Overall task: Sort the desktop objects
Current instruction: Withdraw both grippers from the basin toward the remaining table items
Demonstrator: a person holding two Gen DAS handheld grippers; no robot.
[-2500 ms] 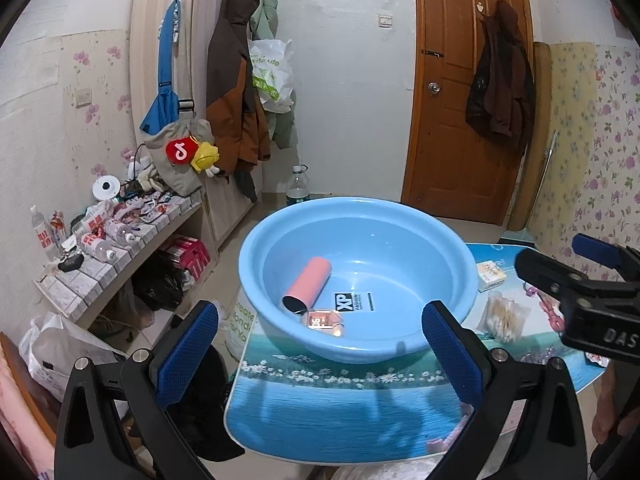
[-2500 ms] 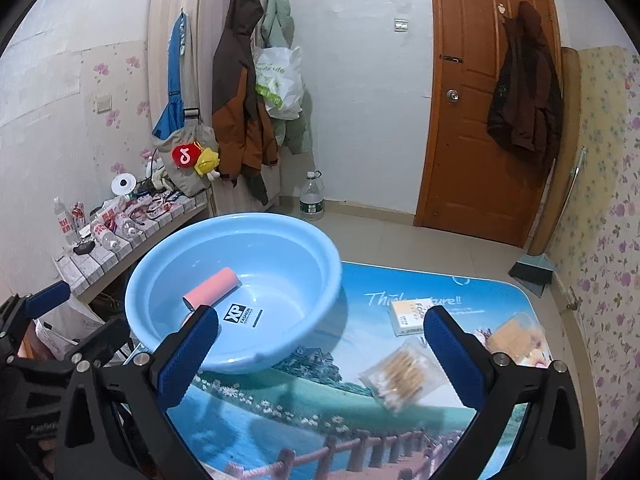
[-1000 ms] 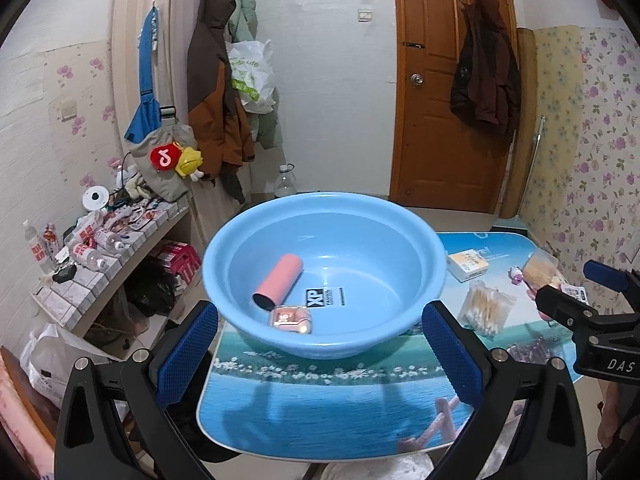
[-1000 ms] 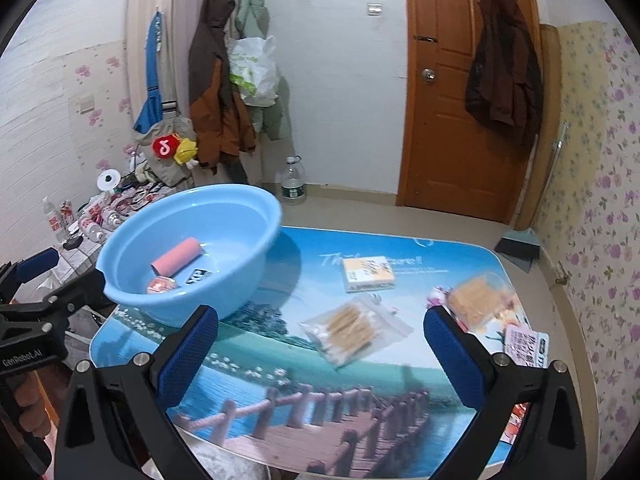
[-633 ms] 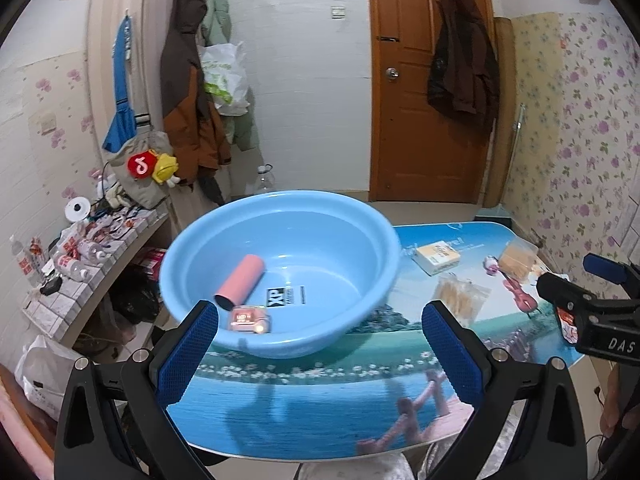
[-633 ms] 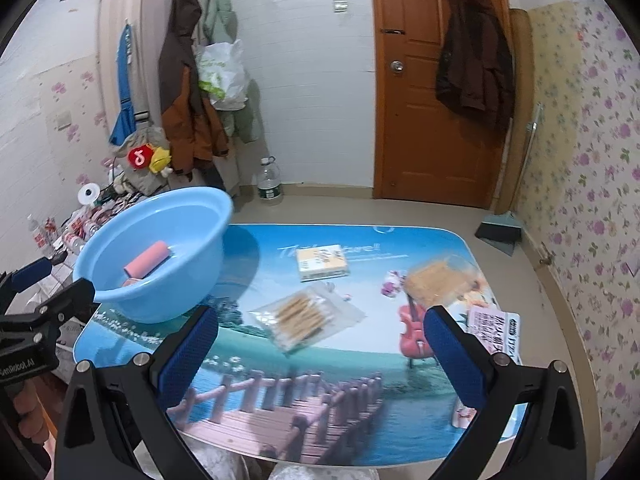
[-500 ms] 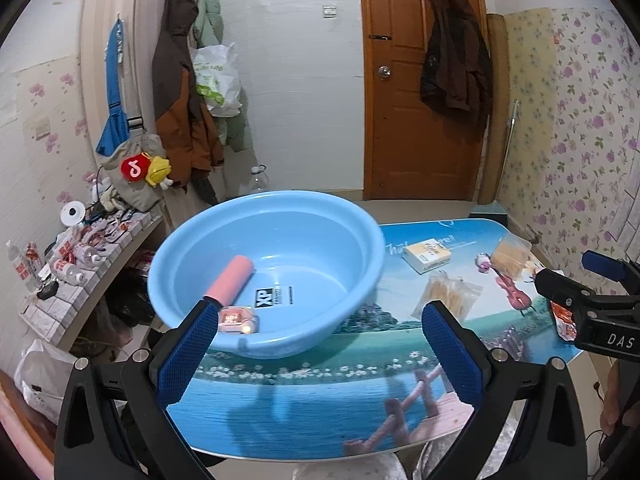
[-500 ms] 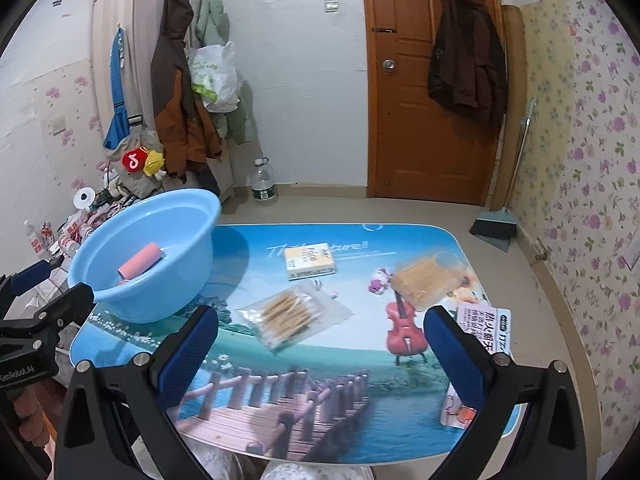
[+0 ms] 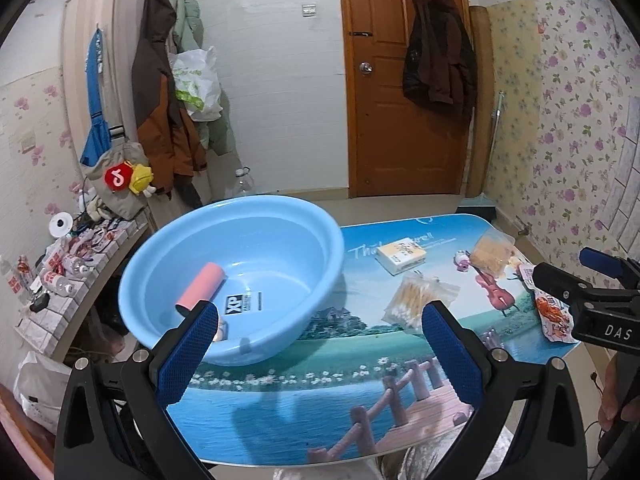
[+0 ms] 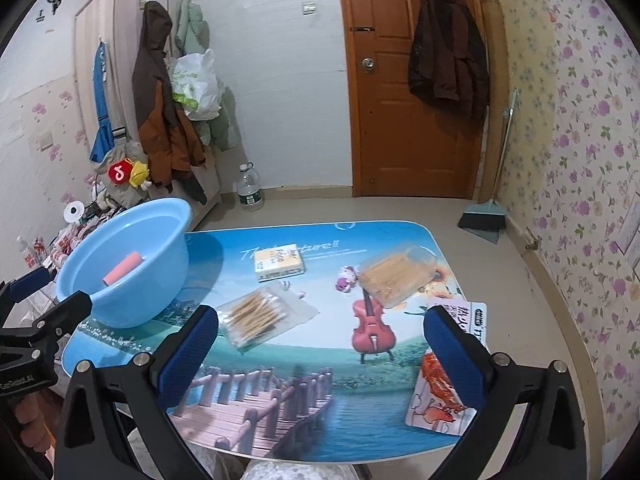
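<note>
A light blue basin (image 9: pixel 304 216) (image 10: pixel 168 208) stands on the table's left end; inside lie a pink cylinder (image 9: pixel 202 289) (image 10: pixel 122 269) and a small packet partly hidden by my left finger. On the table lie a bag of cotton swabs (image 10: pixel 264 316) (image 9: pixel 416 300), a yellow-white tissue pack (image 10: pixel 279 262) (image 9: pixel 401 255), a clear box of sticks (image 10: pixel 396 274) (image 9: pixel 492 251), a small pink toy (image 10: pixel 346 278) and a red-printed snack packet (image 10: pixel 444 376) (image 9: pixel 552 312). My left gripper (image 9: pixel 320 354) and right gripper (image 10: pixel 320 354) are both open, empty, above the near table edge.
The table (image 10: pixel 304 380) has a printed scenic top and rounded edges. A low tiled shelf (image 9: pixel 52 280) crowded with small bottles runs along the left. Coats and bags hang on the wardrobe (image 10: pixel 160 120); a brown door (image 10: pixel 400 80), a water bottle (image 10: pixel 250 194) and a dustpan (image 10: pixel 482 220) are behind.
Both grippers have drawn back and swung right, so the basin has slid left in both views and more of the table's right side with the packet shows. Nothing was grasped.
</note>
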